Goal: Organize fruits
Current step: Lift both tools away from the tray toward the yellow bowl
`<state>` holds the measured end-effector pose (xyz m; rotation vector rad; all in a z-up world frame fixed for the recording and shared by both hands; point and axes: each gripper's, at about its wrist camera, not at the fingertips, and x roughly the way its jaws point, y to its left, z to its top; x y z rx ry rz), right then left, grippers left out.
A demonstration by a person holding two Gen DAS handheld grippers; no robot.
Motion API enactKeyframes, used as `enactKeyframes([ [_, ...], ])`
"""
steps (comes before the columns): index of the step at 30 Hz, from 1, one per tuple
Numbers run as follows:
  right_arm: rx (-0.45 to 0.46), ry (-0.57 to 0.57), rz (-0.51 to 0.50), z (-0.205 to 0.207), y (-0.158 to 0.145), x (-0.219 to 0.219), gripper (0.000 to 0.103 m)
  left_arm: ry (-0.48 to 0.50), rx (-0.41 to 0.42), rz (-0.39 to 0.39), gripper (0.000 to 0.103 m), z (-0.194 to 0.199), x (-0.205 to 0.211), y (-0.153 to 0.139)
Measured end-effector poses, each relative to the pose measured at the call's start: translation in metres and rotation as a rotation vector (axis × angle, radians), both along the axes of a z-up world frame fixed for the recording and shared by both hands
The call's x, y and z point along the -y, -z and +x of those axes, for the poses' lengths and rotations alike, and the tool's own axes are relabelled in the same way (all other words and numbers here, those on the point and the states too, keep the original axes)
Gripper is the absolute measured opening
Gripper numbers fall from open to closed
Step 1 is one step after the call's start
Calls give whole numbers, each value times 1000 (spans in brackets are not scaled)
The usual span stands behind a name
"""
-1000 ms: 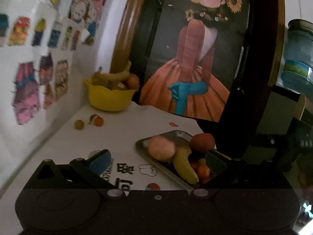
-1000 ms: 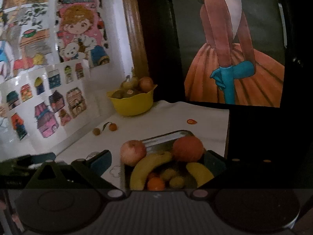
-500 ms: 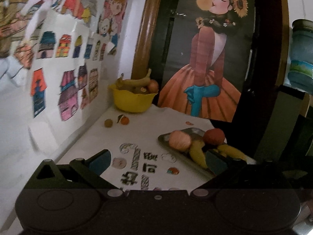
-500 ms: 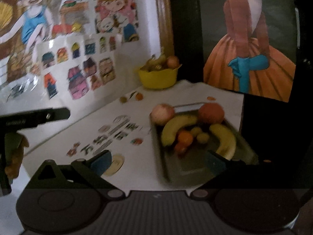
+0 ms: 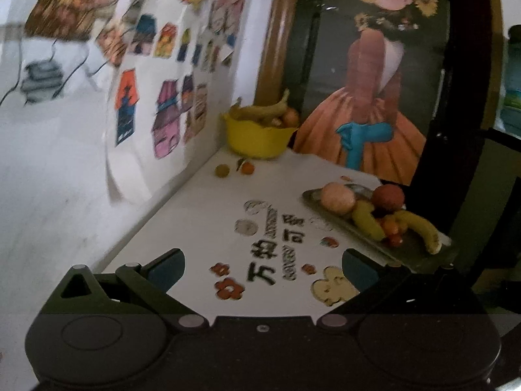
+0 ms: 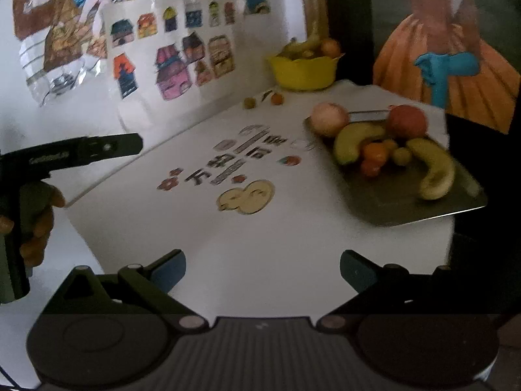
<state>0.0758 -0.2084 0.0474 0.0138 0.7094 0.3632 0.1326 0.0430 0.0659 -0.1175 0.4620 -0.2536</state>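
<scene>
I hold left gripper (image 5: 260, 268) and right gripper (image 6: 262, 268) back, jaws spread, empty | fruit on tray (image 6: 420, 208) and in yellow bowl (image 6: 304, 70) | picking a target

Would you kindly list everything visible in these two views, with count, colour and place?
tray: one, grey metal, table's right edge
bananas: two, yellow, on the tray
large round fruits: two, one pinkish, one red, tray's far end
small fruits: several, orange and greenish, between the bananas
bowl: one, yellow, far corner, holding bananas and round fruit
loose small fruits: two, one orange, one greenish-brown, on the cloth before the bowl
tablecloth: one, white, printed
wall pictures: many, coloured
left tool: open, empty
right tool: open, empty
hand: one, gripping the left tool's handle
</scene>
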Motion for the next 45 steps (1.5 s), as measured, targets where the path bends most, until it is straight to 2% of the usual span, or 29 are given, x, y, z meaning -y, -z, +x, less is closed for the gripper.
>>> enactKeyframes([
  [6, 44, -12, -72, 6, -6, -25, 103, -17, -29, 14, 102, 12, -10, 2],
  [14, 128, -35, -81, 23, -20, -33, 103, -16, -46, 18, 102, 41, -3, 3],
  [20, 117, -51, -117, 41, -20, -25, 103, -15, -52, 38, 102, 68, 10, 4],
  [27, 108, -37, -115, 63, -26, -6, 103, -69, -35, 54, 102, 107, 30, 4],
  [35, 172, 0, -161, 102, -46, 11, 103, -48, -35, 87, 102, 160, 50, 7],
  [41, 194, 24, -198, 138, -51, 19, 103, -92, -25, 125, 102, 203, 55, 8],
  [45, 245, 38, -209, 169, -62, 20, 103, -107, -4, 164, 102, 232, 64, 9],
])
